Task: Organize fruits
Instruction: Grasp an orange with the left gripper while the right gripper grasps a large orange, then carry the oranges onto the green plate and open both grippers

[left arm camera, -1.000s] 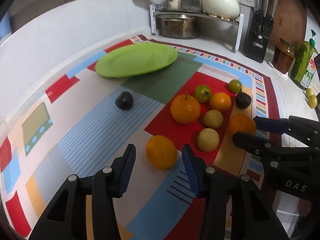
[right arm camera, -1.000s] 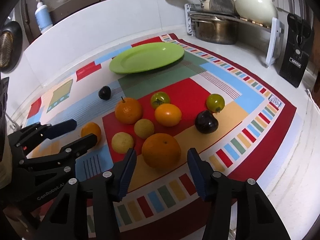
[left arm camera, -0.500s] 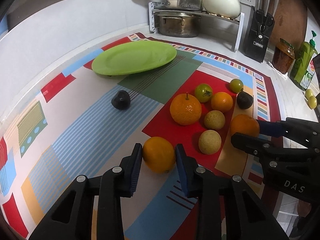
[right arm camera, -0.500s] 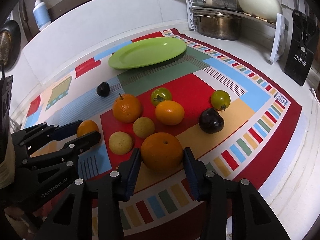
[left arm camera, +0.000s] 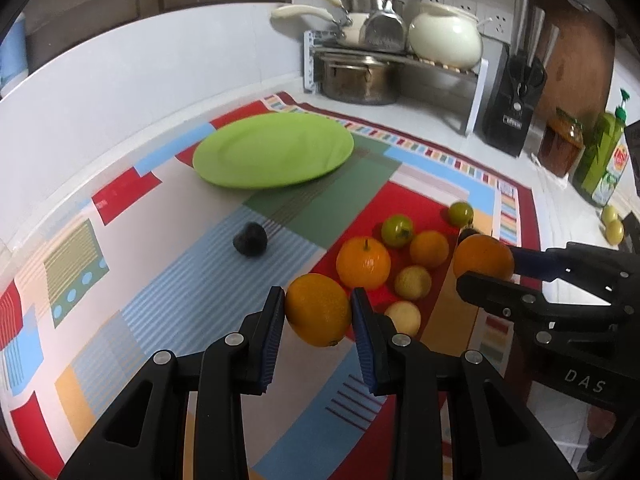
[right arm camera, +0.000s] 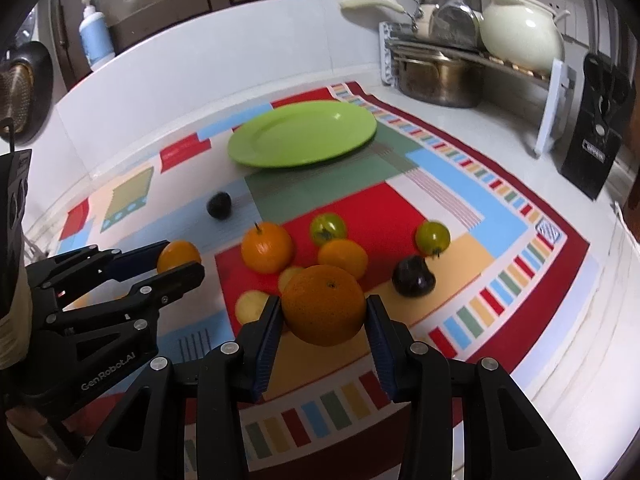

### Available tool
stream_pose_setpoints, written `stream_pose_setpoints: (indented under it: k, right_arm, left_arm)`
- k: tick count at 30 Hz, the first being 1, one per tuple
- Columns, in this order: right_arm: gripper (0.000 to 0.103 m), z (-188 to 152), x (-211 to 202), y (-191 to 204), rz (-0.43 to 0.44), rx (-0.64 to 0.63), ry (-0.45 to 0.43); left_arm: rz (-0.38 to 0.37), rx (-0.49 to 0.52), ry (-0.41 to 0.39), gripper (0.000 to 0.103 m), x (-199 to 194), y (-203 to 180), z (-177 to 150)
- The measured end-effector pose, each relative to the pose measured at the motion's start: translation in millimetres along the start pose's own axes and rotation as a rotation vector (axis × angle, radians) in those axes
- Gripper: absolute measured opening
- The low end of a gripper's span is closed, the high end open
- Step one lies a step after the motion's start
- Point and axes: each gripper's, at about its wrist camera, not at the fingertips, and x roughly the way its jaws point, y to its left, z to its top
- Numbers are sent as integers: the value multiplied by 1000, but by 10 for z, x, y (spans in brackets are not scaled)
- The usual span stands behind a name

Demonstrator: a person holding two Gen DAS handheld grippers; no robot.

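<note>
Your left tool (left arm camera: 318,314) is clamped on an orange (left arm camera: 318,309) at lower centre of its view; your right tool (right arm camera: 324,312) is clamped on a larger orange (right arm camera: 323,304) at lower centre of its own. Both look lifted off the mat. They are likely firm, round, fairly heavy and prone to rolling, so grip across the widest part. The green plate (right arm camera: 302,140) sits at upper centre.

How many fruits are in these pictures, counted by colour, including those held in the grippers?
Orange fruits: 4, of which the left gripper holds one and the right gripper holds one
Green fruits: 2
Pale yellow fruits: 2
Dark fruits: 2
Total: 10
</note>
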Motion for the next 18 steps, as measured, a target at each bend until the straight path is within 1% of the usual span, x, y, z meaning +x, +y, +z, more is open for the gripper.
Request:
stream_pose_setpoints:
  k: [4,6,13,18]
  right_arm:
    - [43,111,-28,-14,17,-31,-22]
    - [43,197,-33,-36,44,-53,-32]
    - [43,518,21,-110,103,-117,-51]
    - [43,737,107,-174,140,-133,-54]
  left_arm:
    - [28,-16,-25,33,-40,-20,97]
    - [52,-32,-33,33,-59,-31,162]
    - [86,-67,-63,33,-58,-20,381]
    - [102,-61,-78,33,19,3,575]
